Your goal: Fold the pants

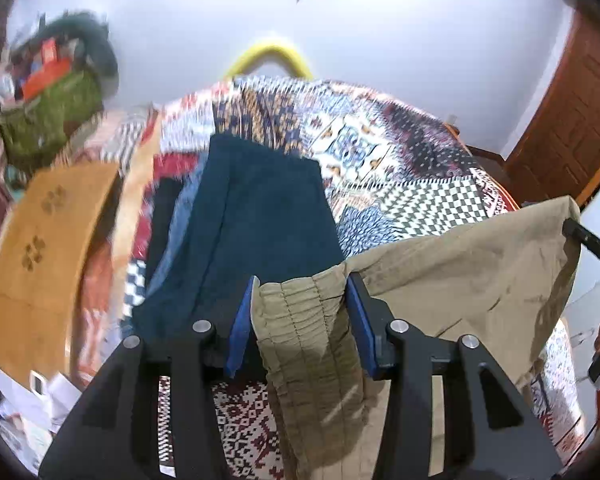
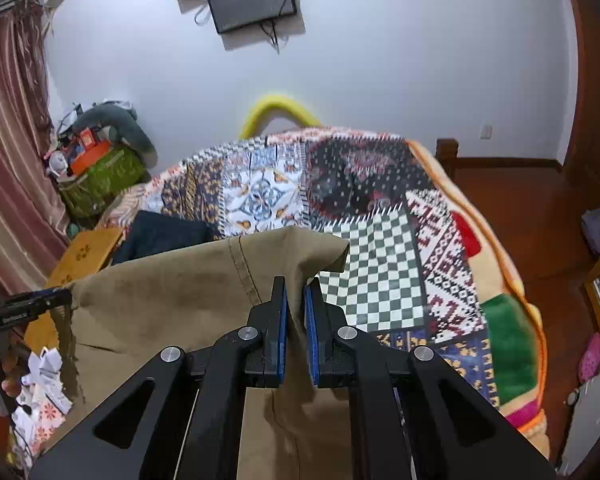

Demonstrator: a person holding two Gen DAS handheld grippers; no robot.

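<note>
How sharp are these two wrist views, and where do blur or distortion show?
Left wrist view: the patchwork bedspread and the green bag are smeared by motion, while the khaki pants in the left gripper stay sharp. Right wrist view: mostly crisp, with slight smear on the yellow loop. Both show fisheye bending and dark corners.

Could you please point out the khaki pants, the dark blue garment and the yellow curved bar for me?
khaki pants (image 1: 460, 272): left wrist view, on the flat cloth right of the gathered waistband.
dark blue garment (image 1: 256, 216): left wrist view, on its middle, lying on the patterned bedspread.
yellow curved bar (image 2: 278, 106): right wrist view, on the top of its arch.
</note>
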